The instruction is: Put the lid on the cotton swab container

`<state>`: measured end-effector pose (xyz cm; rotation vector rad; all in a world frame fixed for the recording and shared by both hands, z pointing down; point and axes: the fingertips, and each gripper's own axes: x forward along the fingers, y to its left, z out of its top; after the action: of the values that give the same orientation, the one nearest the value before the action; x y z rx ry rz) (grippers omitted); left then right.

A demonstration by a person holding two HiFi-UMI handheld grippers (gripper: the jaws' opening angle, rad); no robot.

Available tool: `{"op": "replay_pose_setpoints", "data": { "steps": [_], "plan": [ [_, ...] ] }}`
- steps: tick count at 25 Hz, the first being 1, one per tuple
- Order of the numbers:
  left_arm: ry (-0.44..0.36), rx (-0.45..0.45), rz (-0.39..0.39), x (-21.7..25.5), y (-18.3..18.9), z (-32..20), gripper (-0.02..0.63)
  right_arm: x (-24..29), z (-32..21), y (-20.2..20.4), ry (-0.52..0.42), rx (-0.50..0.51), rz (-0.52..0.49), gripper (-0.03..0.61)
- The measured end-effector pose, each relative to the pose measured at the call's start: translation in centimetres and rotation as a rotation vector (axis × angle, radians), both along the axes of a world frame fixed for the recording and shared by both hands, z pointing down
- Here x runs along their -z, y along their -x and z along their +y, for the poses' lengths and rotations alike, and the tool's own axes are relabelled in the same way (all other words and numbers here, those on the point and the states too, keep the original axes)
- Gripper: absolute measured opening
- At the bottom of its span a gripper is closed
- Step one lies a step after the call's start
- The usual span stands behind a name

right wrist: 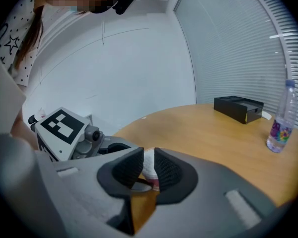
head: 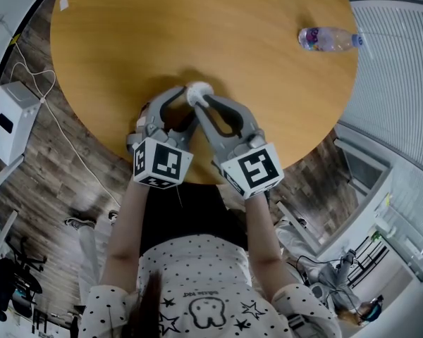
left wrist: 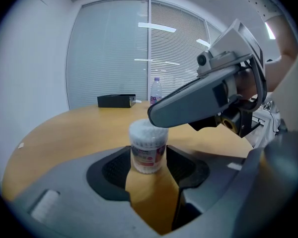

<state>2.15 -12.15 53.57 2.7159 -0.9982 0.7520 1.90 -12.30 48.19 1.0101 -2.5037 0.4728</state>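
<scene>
Jaws of left gripper (left wrist: 148,158) around swab container (left wrist: 148,144)

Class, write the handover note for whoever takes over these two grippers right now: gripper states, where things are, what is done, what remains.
Left gripper: jaws closed on the cotton swab container, upright on the round table.
Right gripper: jaws nearly together at the container's top; whether they pinch the lid is unclear.
Done: container steadied.
Left to do: confirm the lid is seated, then release.
Water bottle and black box sit farther off.
</scene>
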Motion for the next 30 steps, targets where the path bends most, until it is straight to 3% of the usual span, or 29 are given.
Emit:
{"op": "replay_pose_setpoints", "data": {
  "steps": [10, 12, 18, 24, 30],
  "plan": [
    [-0.011, 0.02, 0.015, 1.2, 1.0, 1.1, 0.236, 0.4, -0.1, 0.1, -0.011, -0.011, -0.007, 0.07],
    [-0.018, 0.022, 0.016, 1.5, 1.2, 1.1, 0.235, 0.6, -0.1, 0.0, -0.02, -0.017, 0.0, 0.046],
    [-0.06, 0.046, 0.015, 3.3, 2.0, 0.8, 0.175, 1.3, -0.3, -0.6, -0.049, -0.046, 0.004, 0.008],
    [-0.096, 0.064, 0.02, 5.3, 2.7, 0.9, 0.128, 2.2, 0.0, -1.0, -0.066, -0.056, 0.011, 0.005],
    [-0.139, 0.103, 0.03, 7.5, 3.2, 0.7, 0.04, 4.2, 0.0, -1.3, -0.102, -0.072, 0.006, 0.004]
  ]
}}
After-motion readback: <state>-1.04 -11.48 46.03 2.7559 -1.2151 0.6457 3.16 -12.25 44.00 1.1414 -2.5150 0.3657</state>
